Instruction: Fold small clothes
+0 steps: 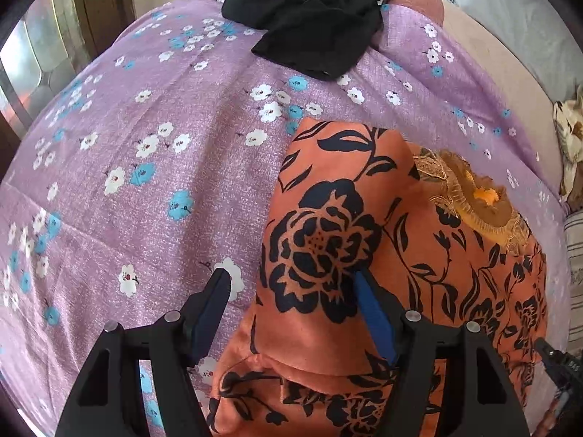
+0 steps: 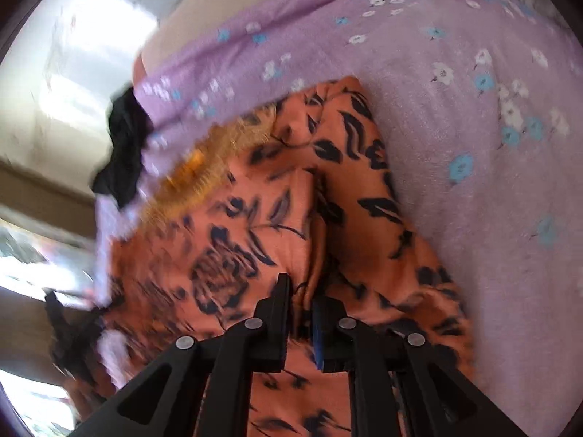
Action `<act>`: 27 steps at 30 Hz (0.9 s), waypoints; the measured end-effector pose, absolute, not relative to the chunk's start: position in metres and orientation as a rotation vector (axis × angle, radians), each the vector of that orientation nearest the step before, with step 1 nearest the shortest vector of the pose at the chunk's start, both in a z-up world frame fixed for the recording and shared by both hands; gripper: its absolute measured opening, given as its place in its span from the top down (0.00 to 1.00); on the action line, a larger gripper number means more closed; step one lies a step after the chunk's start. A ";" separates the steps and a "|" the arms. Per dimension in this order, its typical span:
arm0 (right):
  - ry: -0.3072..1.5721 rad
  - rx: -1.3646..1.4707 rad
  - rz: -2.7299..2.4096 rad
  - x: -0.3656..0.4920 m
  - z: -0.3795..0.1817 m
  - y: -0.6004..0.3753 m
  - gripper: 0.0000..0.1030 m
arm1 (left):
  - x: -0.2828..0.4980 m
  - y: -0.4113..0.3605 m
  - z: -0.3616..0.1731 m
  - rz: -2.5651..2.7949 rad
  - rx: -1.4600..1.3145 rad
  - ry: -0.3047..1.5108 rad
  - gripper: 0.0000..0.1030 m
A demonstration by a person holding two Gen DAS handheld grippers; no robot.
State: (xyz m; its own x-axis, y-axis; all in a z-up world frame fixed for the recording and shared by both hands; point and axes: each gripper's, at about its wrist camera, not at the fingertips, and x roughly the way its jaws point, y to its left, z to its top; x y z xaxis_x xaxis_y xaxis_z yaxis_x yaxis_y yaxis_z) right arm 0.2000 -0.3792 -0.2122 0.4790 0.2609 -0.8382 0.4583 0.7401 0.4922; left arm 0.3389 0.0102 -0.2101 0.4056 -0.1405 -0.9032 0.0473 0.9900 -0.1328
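The orange cotton garment with black flower print [image 1: 364,255] lies at lower right of the left view, on the lilac flowered bedsheet [image 1: 145,145]. The left tongs [image 1: 291,284] gape wide, straddling its raised fold edge, holding nothing. The right tongs [image 2: 300,302] look nearly closed, pinching a ridge of cloth. A thin pinch may slip, and pulling could drag the fold askew.
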 end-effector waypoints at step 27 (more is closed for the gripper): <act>1.004 0.629 -0.085 0.211 -0.209 -0.333 0.84 | 0.310 -0.028 -0.207 -0.125 0.062 1.063 0.11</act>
